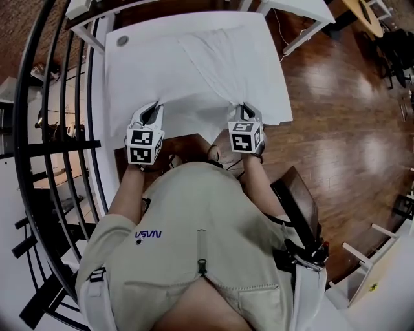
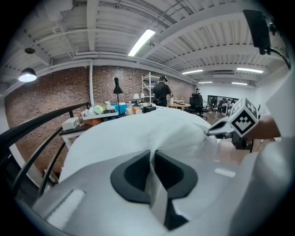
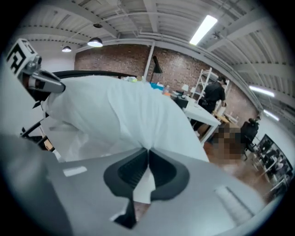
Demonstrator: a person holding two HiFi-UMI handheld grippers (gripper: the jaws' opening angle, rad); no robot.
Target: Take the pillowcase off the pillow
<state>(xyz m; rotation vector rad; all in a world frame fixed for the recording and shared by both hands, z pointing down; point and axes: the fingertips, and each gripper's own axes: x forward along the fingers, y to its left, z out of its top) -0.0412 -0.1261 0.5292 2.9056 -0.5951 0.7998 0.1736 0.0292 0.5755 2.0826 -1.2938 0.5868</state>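
A white pillow in its white pillowcase [image 1: 207, 68] lies on a white table [image 1: 115, 77] in the head view. At the pillow's near edge, left side, my left gripper [image 1: 156, 105] is shut on the pillowcase cloth [image 2: 152, 138], a pinched fold running between its jaws. My right gripper [image 1: 242, 106] is shut on the near edge at the right, with a white fold [image 3: 143, 133] caught between its pads. In the left gripper view the right gripper [image 2: 216, 130] shows at the right; in the right gripper view the left gripper [image 3: 57, 86] shows at the far left.
A black metal railing [image 1: 58, 129] runs along the table's left side. Wooden floor [image 1: 336, 110] lies to the right, with another white table [image 1: 304, 13] at the back right. People stand by shelves [image 2: 161, 92] far off. The person's torso [image 1: 194, 245] fills the near foreground.
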